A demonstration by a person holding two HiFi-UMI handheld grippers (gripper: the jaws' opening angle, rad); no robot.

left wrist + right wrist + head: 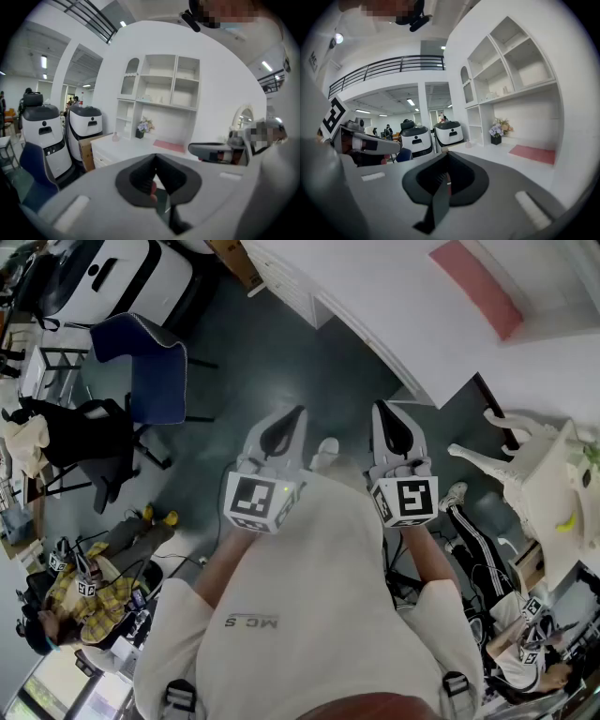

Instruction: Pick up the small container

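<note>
left tongs [155,157] and right tongs [446,157], both pressed together and empty, held well apart from the table [133,149], where what seems the small container [115,136] stands near a flower pot [140,133]; reaching in unopened would likely knock it over
</note>
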